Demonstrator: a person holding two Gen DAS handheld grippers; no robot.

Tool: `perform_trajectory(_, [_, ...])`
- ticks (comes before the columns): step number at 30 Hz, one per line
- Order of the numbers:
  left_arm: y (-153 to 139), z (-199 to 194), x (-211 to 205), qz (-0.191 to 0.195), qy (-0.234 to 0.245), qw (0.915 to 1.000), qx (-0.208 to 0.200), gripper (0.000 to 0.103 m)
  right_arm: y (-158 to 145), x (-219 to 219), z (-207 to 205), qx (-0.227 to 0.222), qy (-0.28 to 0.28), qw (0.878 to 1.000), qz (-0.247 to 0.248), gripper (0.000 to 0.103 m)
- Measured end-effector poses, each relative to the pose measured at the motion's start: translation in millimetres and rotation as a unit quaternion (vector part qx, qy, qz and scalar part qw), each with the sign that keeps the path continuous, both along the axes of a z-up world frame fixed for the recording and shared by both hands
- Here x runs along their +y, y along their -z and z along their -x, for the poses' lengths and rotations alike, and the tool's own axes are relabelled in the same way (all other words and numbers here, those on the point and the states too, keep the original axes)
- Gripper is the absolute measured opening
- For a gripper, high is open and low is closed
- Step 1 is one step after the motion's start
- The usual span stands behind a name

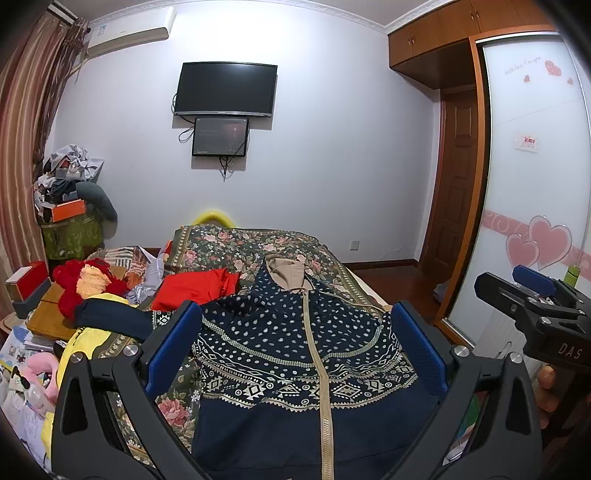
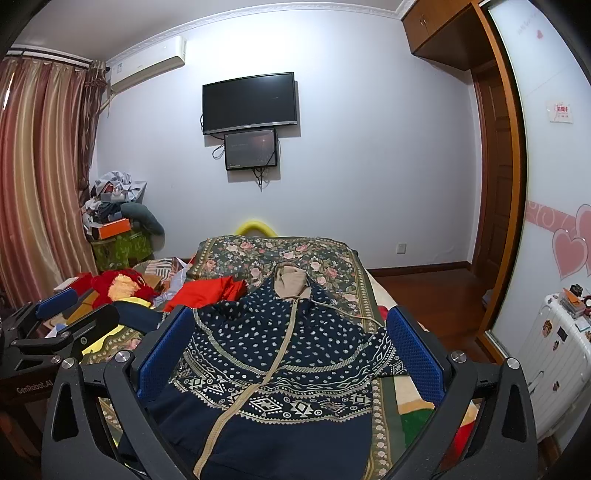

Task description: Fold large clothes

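- The left gripper [image 1: 295, 343] is held level above the near end of the bed, fingers spread wide, gripping nothing.
- The right gripper [image 2: 291, 347] is held beside it in the same attitude, fingers likewise spread and empty.
- The jacket [image 1: 295, 350], navy with white dots and a patterned band, lies front-up on the floral bedspread [image 1: 236, 251], hood toward the far wall, zipper closed down the middle.
- One red garment [image 1: 199, 284] lies just left of the jacket.
- Room: one television [image 1: 226, 89] is mounted on the far wall with one smaller screen [image 1: 220, 137] directly below; one air conditioner [image 1: 127, 31] sits near the ceiling; striped curtains [image 2: 33, 184] hang at left; a wardrobe door [image 1: 532, 177] with heart decals stands at right.
- One white suitcase [image 2: 554, 354] stands against the wardrobe.
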State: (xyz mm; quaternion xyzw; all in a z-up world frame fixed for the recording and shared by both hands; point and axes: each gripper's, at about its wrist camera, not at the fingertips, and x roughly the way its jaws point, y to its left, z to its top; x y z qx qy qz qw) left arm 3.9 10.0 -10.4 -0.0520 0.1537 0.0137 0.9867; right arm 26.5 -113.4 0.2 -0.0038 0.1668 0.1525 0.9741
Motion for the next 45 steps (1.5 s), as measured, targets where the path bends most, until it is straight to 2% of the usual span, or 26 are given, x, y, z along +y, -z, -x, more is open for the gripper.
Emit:
perform_trajectory(30, [7.6, -16.8, 7.1, 0.008, -0.012, 0.9998, 0.015, 0.103, 3.2, 5.5, -14.8, 0.018, -0.002, 1.0, 0.006, 0.103])
perform_trajectory(38, [19.4, -37.2, 22.8, 0.01, -0.025, 0.999, 0.035, 0.103, 12.6, 12.6, -36.9, 0.044, 0.0, 0.999, 0.014, 0.103])
perform_trajectory(45, [35.4, -65.6, 56.6, 0.011, -0.067, 0.9959, 0.06, 0.103, 25.8, 18.3, -69.3, 0.08, 0.002, 0.997, 0.016, 0.103])
